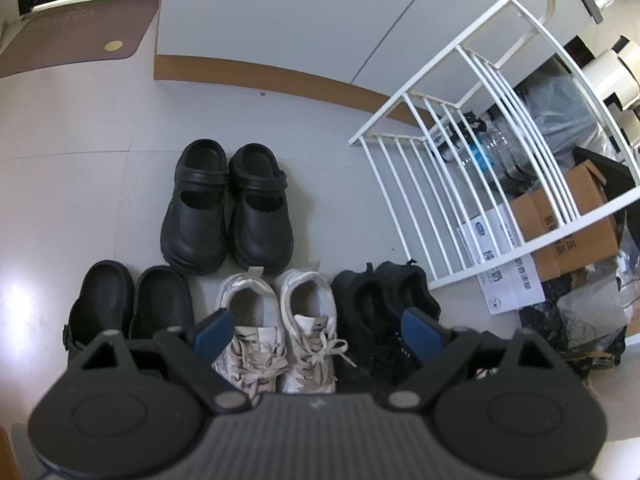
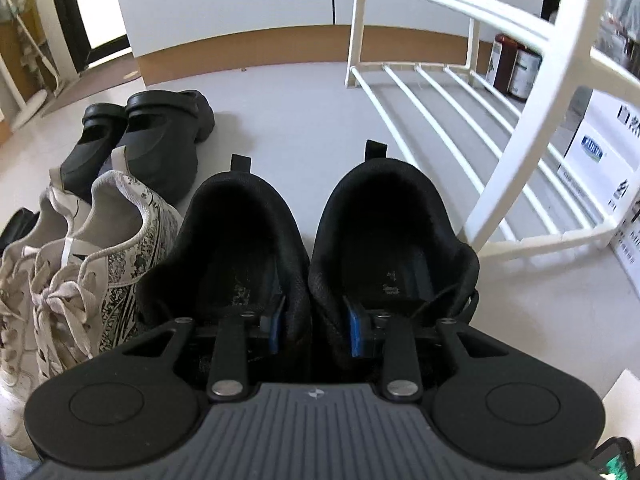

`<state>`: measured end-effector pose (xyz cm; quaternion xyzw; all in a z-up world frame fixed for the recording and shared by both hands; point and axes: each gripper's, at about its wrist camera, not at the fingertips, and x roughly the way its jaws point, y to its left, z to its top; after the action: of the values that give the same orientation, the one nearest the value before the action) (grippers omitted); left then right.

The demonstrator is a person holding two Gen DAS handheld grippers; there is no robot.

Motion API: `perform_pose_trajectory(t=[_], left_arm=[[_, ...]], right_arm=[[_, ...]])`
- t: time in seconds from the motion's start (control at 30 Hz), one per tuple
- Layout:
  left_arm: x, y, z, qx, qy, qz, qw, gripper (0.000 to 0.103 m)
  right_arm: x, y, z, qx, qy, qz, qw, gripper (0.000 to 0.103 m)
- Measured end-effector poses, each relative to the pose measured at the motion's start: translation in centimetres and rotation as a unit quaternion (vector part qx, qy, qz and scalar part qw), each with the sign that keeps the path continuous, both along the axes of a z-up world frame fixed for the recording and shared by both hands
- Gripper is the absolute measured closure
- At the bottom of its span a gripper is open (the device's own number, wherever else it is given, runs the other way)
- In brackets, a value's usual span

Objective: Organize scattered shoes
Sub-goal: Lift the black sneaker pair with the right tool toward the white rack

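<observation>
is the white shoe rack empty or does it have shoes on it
Empty. The white shoe rack's visible bars hold no shoes; the black sneakers and white sneakers sit on the floor.

Pale grey floor [image 1: 320, 120], glossy, with a bright glare patch near its left edge. Beyond, a white wall [image 1: 280, 8] with a tan baseboard [image 1: 248, 70]. Brown doormat [image 1: 68, 36] at the floor's far left corner, below a dark-framed doorway [image 2: 80, 8] letting in daylight. At the right edge, a white slatted rack [image 1: 460, 184], tilted in the fisheye; behind it, cardboard boxes [image 1: 568, 232], a plastic bottle [image 1: 492, 152] and dark jars [image 2: 516, 66].
</observation>
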<state>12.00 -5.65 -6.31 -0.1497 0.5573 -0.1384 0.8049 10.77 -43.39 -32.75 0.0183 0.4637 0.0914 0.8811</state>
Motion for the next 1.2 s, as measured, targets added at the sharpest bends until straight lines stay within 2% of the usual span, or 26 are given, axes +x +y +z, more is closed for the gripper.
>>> perform_pose_trajectory(t=[0.07,0.13,0.2,0.37,0.67,0.83,1.1,1.2], left_arm=[[0.0,0.0,0.0,0.0,0.0,0.001,1.0,0.011],[0.0,0.0,-0.1,0.001,0.001,0.002,1.0,0.011],[0.1,0.0,-0.1,0.002,0.002,0.003,1.0,0.011],[0.0,0.0,-0.1,0.001,0.001,0.008,1.0,0.011],[0.1,0.0,-0.1,-0.003,0.002,0.011,0.9999,0.011],[0.2,0.0,-0.2,-0.003,0.004,0.014,0.9999,0.011],[0.2,0.0,-0.3,-0.003,0.005,0.02,0.9998,0.011],[0.2,0.1,-0.3,-0.004,0.006,0.023,0.9997,0.011]], right_arm=[[0.3,0.1,-0.1,-0.002,0.005,0.003,1.0,0.065],[0.4,0.6,-0.4,-0.021,0.004,0.013,1.0,0.066],[0.6,0.9,-0.5,-0.026,0.006,0.016,1.0,0.078],[0.5,0.8,-0.3,-0.013,0.007,0.001,1.0,0.085],[-0.1,0.3,0.4,0.012,-0.002,-0.046,0.999,0.086],[0.0,-0.4,1.4,0.037,-0.023,-0.069,0.997,0.086],[2.2,-0.2,3.8,0.064,-0.059,-0.079,0.993,0.086],[3.7,-0.3,3.9,0.075,-0.059,-0.09,0.991,0.086]])
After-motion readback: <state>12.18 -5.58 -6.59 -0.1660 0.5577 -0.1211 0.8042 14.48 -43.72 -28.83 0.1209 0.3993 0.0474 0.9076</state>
